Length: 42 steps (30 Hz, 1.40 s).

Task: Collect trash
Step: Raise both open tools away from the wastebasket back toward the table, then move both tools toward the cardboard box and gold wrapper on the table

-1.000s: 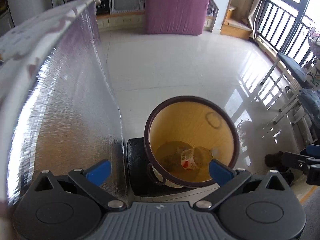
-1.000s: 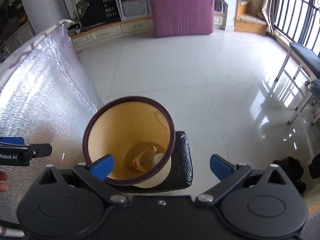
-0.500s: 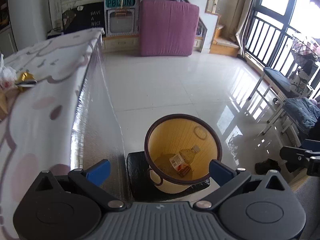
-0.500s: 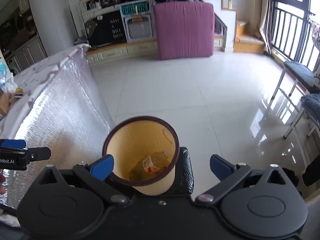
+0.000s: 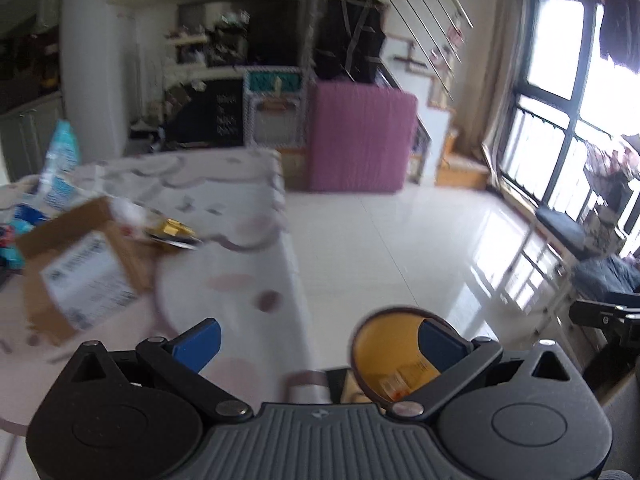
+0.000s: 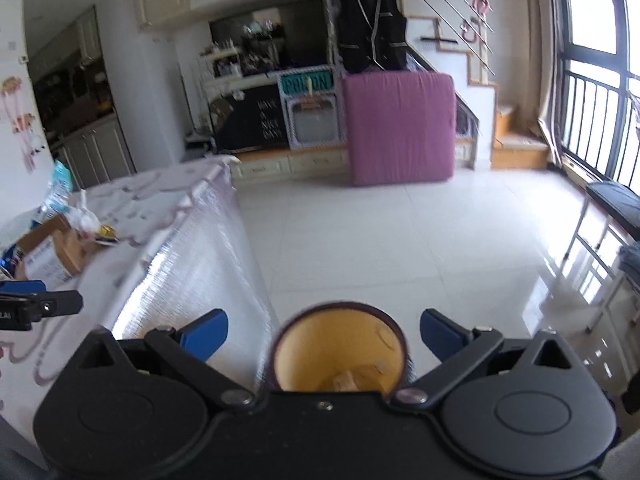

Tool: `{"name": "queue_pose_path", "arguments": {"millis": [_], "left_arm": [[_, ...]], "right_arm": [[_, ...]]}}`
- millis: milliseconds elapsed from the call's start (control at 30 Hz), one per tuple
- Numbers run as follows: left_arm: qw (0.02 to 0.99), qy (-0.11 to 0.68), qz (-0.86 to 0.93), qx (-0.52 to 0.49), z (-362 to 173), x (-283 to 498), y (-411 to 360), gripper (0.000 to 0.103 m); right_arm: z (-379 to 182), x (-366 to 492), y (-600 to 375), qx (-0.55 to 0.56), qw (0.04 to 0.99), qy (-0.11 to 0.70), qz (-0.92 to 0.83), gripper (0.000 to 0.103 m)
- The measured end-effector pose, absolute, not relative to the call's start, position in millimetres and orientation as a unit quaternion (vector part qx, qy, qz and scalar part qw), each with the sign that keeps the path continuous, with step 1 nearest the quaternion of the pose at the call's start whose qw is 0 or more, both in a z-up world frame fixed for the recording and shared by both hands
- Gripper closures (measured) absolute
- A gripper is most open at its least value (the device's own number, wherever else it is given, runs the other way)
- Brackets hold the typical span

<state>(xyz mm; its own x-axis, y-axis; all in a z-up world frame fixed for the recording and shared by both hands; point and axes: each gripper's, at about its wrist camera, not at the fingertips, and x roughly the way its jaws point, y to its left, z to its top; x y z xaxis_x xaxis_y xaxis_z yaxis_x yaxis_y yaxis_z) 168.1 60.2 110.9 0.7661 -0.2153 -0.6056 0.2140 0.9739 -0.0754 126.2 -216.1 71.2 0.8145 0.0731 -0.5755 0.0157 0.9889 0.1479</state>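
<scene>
On the table, up and left of the left jaws: cardboard box [image 5: 80,268] with a white label, a gold wrapper [image 5: 172,232] just beyond it and a blue-and-white packet [image 5: 60,168] farther back — the trash left to gather, as I judge it
Box axis: long side seems to run diagonally, near left to far right; blur makes this uncertain
Bin: yellow-lined trash can [image 5: 396,356] on the floor, low and right of the left jaws, partly behind the right fingertip; some trash already lies in it
Left gripper [image 5: 318,346]: jaws wide apart, nothing between them
Right gripper [image 6: 324,332]: jaws wide apart, empty, the trash can [image 6: 340,356] dead ahead and below
Nearer hand: left — from the right wrist view the box [image 6: 52,252] sits far off to the left, beyond the left gripper's tip [image 6: 40,306]
Coming move: likely the left reaching forward and left over the table [image 5: 240,280]
</scene>
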Motion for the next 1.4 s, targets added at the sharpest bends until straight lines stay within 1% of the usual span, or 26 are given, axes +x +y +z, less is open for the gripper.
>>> {"name": "queue_pose_path", "arguments": {"millis": [367, 533, 667, 767, 933, 1067, 1133, 1167, 1200, 1400], "left_arm": [[0.975, 0.213, -0.069, 0.000, 136, 138, 187, 0.000], [0.975, 0.193, -0.104, 0.020, 129, 135, 237, 0.000], [0.972, 0.200, -0.115, 0.042, 118, 147, 268, 0.000], [0.962, 0.226, -0.137, 0.065, 107, 167, 286, 0.000], [0.935, 0.273, -0.197, 0.110, 85, 204, 300, 0.000], [0.928, 0.286, -0.207, 0.118, 67, 236, 309, 0.000], [0.926, 0.282, -0.221, 0.123, 59, 248, 313, 0.000], [0.923, 0.285, -0.226, 0.123, 56, 253, 313, 0.000], [0.922, 0.288, -0.232, 0.119, 52, 258, 316, 0.000], [0.906, 0.298, -0.275, 0.120, 34, 280, 326, 0.000]], "right_arm": [[80, 144, -116, 0.079, 0.960, 0.254, 0.082, 0.000], [79, 156, -71, 0.077, 0.962, 0.242, 0.106, 0.000], [76, 165, -34, 0.053, 0.963, 0.235, 0.118, 0.000], [74, 175, -11, 0.037, 0.962, 0.237, 0.127, 0.000], [69, 193, 20, 0.033, 0.954, 0.254, 0.157, 0.000], [65, 210, 47, 0.011, 0.948, 0.269, 0.169, 0.000], [63, 222, 61, -0.002, 0.945, 0.276, 0.178, 0.002], [63, 228, 68, -0.009, 0.943, 0.279, 0.183, 0.007], [62, 234, 75, -0.015, 0.941, 0.282, 0.186, 0.008], [49, 273, 109, -0.027, 0.931, 0.303, 0.201, 0.009]]}}
